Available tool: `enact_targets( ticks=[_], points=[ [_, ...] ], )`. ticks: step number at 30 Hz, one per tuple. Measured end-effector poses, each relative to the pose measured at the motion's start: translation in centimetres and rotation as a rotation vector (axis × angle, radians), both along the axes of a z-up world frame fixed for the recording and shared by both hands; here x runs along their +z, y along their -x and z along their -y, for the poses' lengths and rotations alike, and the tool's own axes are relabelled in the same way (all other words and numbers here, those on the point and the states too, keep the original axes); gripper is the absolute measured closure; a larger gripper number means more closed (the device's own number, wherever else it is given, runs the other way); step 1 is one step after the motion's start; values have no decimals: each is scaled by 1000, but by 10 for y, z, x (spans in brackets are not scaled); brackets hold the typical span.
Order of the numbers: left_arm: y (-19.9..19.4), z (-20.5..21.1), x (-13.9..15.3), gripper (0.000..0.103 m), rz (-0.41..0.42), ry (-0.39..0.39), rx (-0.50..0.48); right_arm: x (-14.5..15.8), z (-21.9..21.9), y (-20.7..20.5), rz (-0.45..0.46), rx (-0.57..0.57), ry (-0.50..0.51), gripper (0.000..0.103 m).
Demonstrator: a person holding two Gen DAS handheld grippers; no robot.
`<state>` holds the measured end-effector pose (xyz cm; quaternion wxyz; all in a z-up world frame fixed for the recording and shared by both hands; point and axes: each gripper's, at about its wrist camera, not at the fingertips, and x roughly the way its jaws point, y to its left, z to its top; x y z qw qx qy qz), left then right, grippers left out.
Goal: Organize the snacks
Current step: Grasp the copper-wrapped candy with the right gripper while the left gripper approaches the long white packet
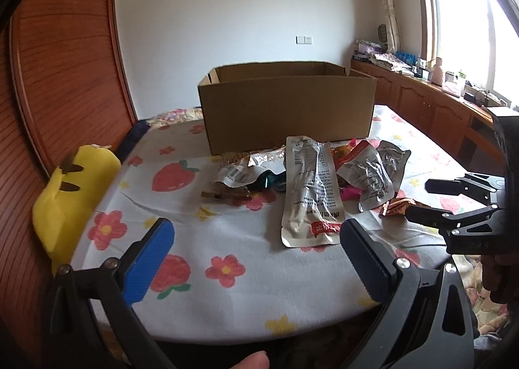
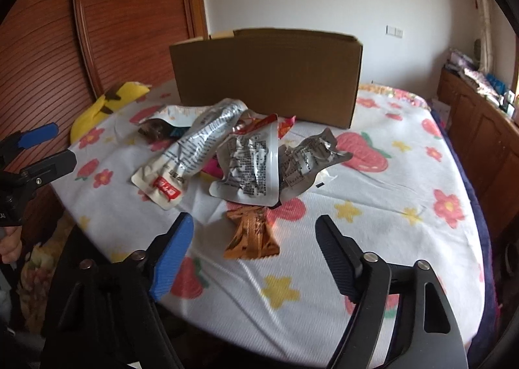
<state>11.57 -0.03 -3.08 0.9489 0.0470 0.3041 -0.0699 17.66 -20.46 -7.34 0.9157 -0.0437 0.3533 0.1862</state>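
A pile of snack packets lies on the flowered tablecloth (image 1: 227, 239) in front of an open cardboard box (image 1: 285, 109) (image 2: 266, 77). It holds a long white packet (image 1: 308, 187) (image 2: 201, 145), crumpled silver packets (image 1: 369, 174) (image 2: 249, 168) and smaller coloured ones. An orange packet (image 2: 251, 236) (image 1: 395, 207) lies nearest the front. My right gripper (image 2: 255, 223) (image 1: 420, 199) stands open with the orange packet between its fingers, pads clear of it. My left gripper (image 1: 258, 229) (image 2: 65, 143) is open just short of the long packet's near end.
A yellow plush toy (image 1: 71, 200) (image 2: 110, 103) sits at the table's left edge against a wooden door. Low wooden cabinets (image 1: 421, 100) with clutter run under the window on the right. Bare cloth spreads to the right of the pile (image 2: 405, 190).
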Motion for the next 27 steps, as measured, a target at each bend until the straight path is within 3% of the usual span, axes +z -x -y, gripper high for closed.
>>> enact_targets(
  ticks=[12,15,17,27],
  points=[
    [-43,12,-15,2,-105,48,-71,-21,-6,-22,-89,49,64,67],
    [-54,18,-17,4,-131,56,-91,-21,-1,-22,-90,56,59,72],
    [-61,23,-18,6,-149,64,-108,-21,2,-21,-90,61,54,81],
    [-107,46,-31,18,-241,68,-166,-16,15,-14,-82,87,11,83]
  ],
)
